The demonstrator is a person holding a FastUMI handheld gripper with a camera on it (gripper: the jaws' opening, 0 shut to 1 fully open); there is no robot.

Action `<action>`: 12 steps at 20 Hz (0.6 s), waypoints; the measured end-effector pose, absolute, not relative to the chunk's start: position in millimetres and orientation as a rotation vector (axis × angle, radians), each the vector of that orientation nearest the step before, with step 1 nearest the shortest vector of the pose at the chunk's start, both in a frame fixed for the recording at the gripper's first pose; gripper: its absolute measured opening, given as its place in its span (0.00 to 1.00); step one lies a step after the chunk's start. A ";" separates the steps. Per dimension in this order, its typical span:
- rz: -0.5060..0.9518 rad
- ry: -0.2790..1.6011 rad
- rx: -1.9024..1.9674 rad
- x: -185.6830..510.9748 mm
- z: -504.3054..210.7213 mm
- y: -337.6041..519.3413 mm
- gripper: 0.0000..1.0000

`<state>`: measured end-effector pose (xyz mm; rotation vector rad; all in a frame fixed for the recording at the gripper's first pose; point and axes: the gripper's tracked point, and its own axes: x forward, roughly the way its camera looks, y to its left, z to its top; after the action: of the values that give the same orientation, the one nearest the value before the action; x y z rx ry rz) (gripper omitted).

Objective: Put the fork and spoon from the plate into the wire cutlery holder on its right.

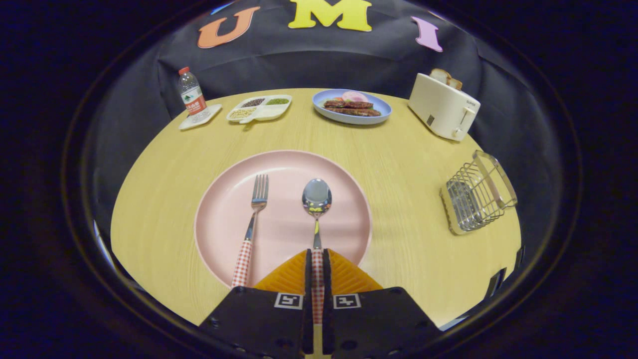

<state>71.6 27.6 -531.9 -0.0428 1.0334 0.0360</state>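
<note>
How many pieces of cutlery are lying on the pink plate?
2. The fork lies on the left part of the pink plate. The spoon lies beside it, its handle clamped between the fingers of the gripper.

Water bottle [192, 94] on a small white tray [201, 117], divided snack dish [259, 108], blue food plate [352, 106], toaster [443, 105] holding bread, wooden tabletop [408, 164]
</note>
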 end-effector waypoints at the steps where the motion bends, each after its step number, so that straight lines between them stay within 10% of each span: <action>1: 0.031 1.031 -0.041 72.0 -527.5 25.3 0.07; 12: 0.027 0.985 0.012 77.2 -435.6 -31.6 0.07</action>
<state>77.2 -31.6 -435.6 0.0115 0.9853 0.0269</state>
